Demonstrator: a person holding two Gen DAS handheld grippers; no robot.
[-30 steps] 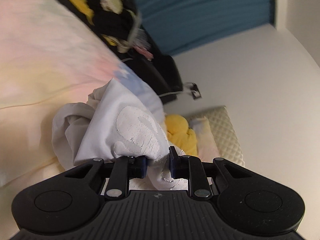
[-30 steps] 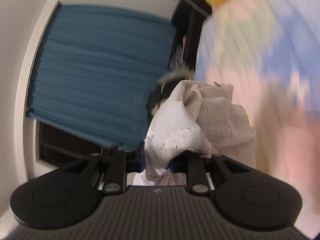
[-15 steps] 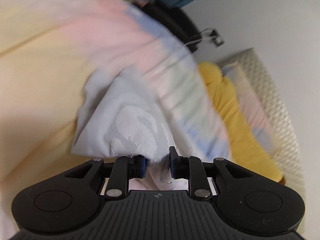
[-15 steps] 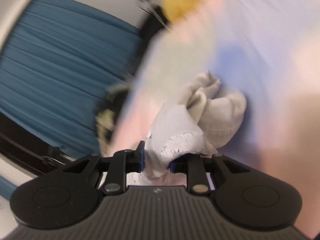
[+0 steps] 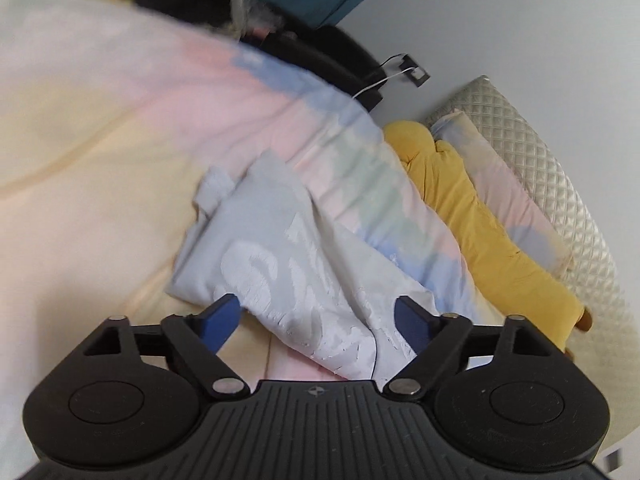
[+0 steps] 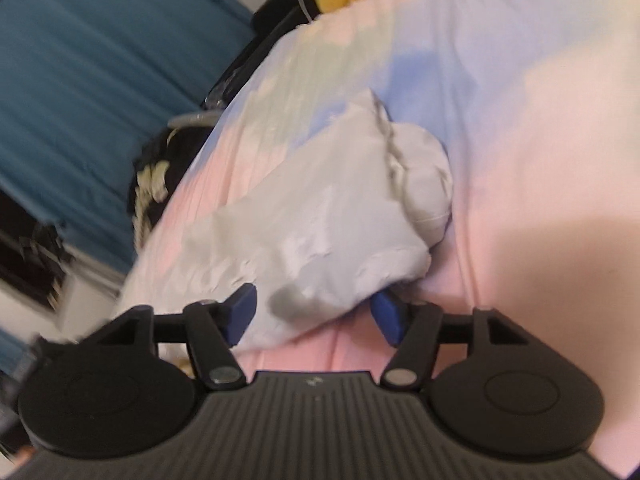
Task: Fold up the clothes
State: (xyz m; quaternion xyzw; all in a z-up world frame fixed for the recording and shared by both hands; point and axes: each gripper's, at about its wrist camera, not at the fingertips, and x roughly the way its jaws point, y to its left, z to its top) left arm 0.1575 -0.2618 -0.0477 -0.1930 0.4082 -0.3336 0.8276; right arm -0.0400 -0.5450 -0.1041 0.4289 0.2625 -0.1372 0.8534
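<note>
While the left wrist view shows my left gripper (image 5: 318, 316) with jaws just opened wide and nothing pinched, the pale grey T-shirt (image 5: 280, 252) lies on the pastel duvet (image 5: 132, 100), its near edge loose between the blue pads (image 5: 222, 318), so I judge I should back straight out without snagging it. From the right wrist view, my right gripper (image 6: 314, 312) has likewise just opened, its pads apart from the bunched T-shirt (image 6: 320, 220); I would withdraw, then re-grip two corners to spread it before folding.
</note>
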